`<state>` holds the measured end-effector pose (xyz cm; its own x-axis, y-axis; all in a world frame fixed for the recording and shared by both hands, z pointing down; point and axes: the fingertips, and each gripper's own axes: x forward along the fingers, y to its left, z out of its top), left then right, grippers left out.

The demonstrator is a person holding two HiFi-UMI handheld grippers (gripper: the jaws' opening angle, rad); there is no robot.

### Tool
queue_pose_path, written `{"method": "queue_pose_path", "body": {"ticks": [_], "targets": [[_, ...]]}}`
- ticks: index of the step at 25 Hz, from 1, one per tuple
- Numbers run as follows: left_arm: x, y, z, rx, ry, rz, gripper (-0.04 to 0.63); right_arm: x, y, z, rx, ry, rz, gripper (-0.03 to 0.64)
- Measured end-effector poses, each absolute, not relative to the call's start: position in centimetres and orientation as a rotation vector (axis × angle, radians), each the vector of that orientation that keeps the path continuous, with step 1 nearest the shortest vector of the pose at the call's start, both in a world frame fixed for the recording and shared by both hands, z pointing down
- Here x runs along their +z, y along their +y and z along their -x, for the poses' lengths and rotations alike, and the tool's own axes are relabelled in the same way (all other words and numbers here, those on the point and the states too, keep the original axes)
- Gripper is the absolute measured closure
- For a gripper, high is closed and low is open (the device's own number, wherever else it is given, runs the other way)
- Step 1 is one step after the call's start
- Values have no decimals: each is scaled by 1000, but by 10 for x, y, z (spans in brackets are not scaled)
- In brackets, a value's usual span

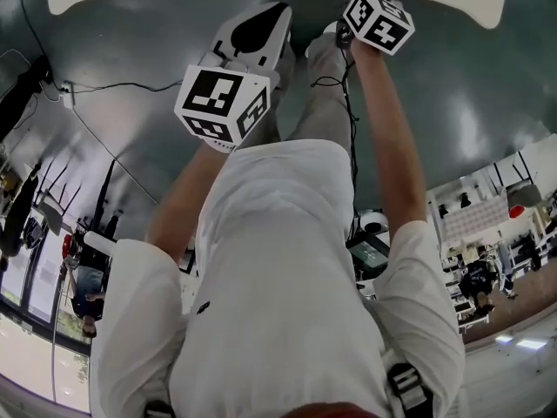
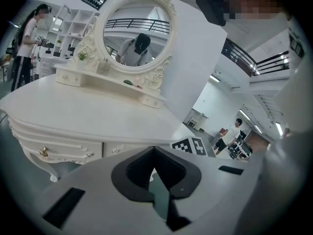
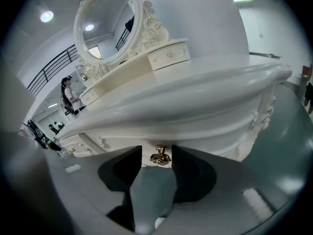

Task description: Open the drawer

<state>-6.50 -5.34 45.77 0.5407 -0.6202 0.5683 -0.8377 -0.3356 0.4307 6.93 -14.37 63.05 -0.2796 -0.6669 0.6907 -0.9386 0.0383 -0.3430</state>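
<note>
A white dressing table (image 3: 195, 94) fills the right gripper view. Below its top runs a drawer front (image 3: 210, 137) with a small gold handle (image 3: 160, 156). My right gripper (image 3: 157, 155) is open, and the handle sits between its two dark fingertips with a gap on each side. The left gripper (image 2: 154, 150) is shut with nothing in it and hangs in front of the table's other side, where another gold knob (image 2: 43, 152) shows. In the head view both marker cubes (image 1: 224, 103) (image 1: 379, 20) are held out ahead of the person's white shirt.
An oval mirror (image 2: 137, 38) in a carved frame stands on a low shelf with small drawers (image 3: 168, 55). A curved table leg (image 3: 254, 131) is at the right. People (image 2: 27, 38) (image 2: 236, 131) stand far off. A cable (image 1: 113, 85) lies on the grey floor.
</note>
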Motion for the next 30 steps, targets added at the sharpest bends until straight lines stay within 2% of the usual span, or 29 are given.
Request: {"method": "queue_pose_path", "body": {"ticks": [5, 11, 30], "targets": [[455, -51, 66, 398, -1176, -2078, 586, 632, -141, -72, 1097, -1959, -1629, 417], [455, -50, 65, 399, -1179, -2075, 586, 638, -140, -75, 1090, -1911, -1634, 477], [459, -40, 53, 401, -1167, -2076, 586, 642, -126, -82, 1109, -1887, -1658, 482]]}}
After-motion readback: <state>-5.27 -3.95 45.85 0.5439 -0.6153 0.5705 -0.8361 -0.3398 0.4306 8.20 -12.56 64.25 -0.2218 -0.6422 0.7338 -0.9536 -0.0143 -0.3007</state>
